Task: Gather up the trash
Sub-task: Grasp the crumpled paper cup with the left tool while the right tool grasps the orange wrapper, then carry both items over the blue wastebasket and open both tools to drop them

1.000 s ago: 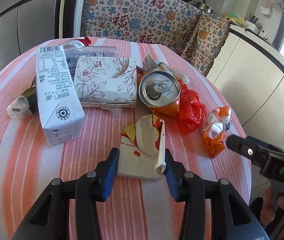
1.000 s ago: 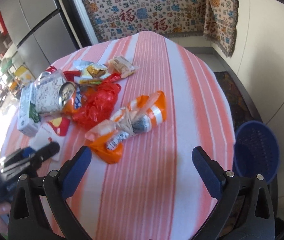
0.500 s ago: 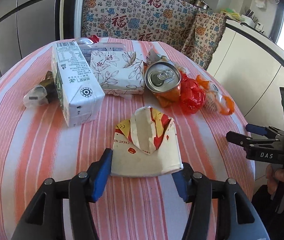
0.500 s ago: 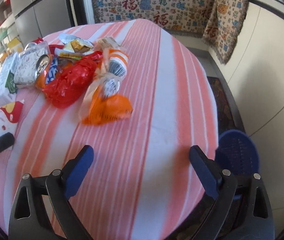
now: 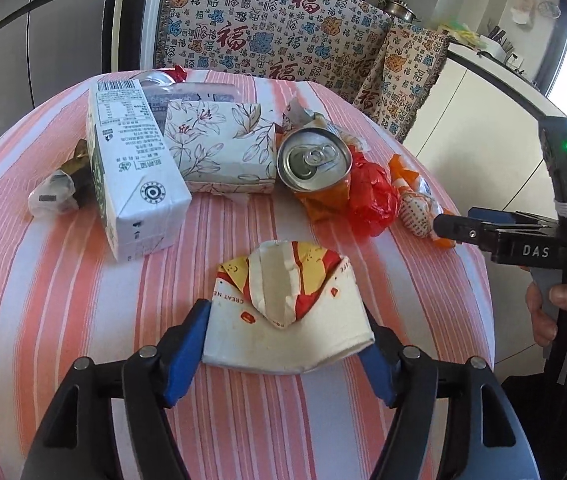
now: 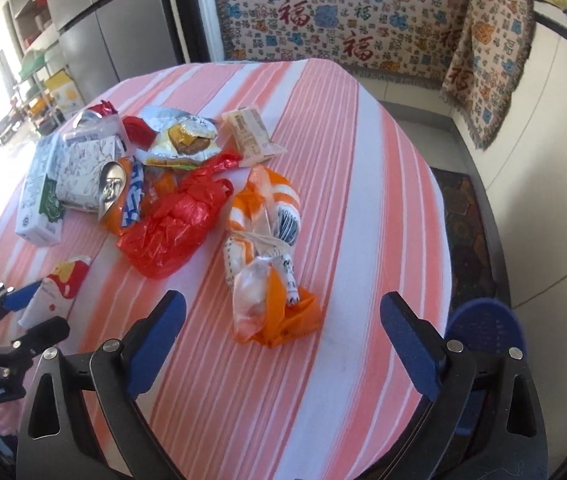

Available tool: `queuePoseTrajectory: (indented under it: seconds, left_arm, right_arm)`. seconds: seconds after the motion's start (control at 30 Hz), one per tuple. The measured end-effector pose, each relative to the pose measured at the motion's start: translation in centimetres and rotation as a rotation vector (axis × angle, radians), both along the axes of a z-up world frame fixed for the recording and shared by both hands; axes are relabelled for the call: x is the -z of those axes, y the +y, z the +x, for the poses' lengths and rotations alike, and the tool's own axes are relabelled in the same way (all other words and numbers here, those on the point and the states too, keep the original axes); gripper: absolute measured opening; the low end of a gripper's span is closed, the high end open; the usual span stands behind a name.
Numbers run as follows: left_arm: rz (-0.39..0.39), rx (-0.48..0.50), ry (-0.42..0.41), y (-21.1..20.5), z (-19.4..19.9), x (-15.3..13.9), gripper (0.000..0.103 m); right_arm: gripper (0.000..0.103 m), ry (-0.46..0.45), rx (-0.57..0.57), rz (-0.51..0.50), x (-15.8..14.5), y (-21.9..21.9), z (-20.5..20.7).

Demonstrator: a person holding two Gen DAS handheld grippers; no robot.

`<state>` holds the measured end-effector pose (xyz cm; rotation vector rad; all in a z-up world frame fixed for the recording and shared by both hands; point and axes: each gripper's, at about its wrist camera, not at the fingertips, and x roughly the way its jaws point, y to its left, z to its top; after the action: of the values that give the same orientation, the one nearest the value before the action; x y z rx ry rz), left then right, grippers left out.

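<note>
While the left tongs straddle the crushed white, red and yellow paper cup lying near the front edge of the pink-and-white striped surface, their jaws have just been opening and the blue pads sit right at the cup's 2 sides – whether they press it I cannot tell, and it looks slack rather than gripped. To do this well, close squarely on the flattened lower body, not the folded rim, before lifting. The right tongs stand wide open and empty above the knotted orange-and-white plastic bag. The blue mesh basket stands on the floor beside the surface – the likely drop point.
</note>
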<state>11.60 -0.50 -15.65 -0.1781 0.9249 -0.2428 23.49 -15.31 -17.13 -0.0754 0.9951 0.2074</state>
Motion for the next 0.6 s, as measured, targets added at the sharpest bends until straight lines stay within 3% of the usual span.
queuePoseTrajectory:
  seconds: [0.03,0.1,0.13,0.17,0.23,0.3,0.6]
  left_arm:
    - [-0.023,-0.001,0.000,0.2,0.2,0.0,0.069]
    - [-0.046,0.001,-0.001,0.3,0.4,0.0,0.052]
    - [-0.044,0.011,0.010,0.3,0.5,0.1,0.039]
    - [-0.042,0.014,0.008,0.2,0.5,0.1,0.038]
    - [-0.031,0.017,-0.012,0.3,0.1,-0.1,0.034]
    - [-0.019,0.017,-0.037,0.4,-0.4,-0.5,0.033]
    - [-0.009,0.022,-0.064,-1.1,-0.6,-2.5,0.032]
  right_arm:
    - [0.094,0.006,-0.005,-0.010,0.1,0.2,0.5]
    - [0.087,0.019,-0.014,-0.028,0.3,0.5,1.4]
    - [0.077,0.034,-0.015,-0.031,0.5,0.5,1.9]
    - [0.056,0.051,-0.019,-0.016,0.6,0.4,2.2]
    - [0.037,0.072,-0.023,0.047,0.4,0.1,2.2]
    - [0.036,0.052,-0.020,0.024,-0.1,0.1,1.5]
    - [0.036,0.024,-0.009,0.157,-2.1,-1.3,-2.4]
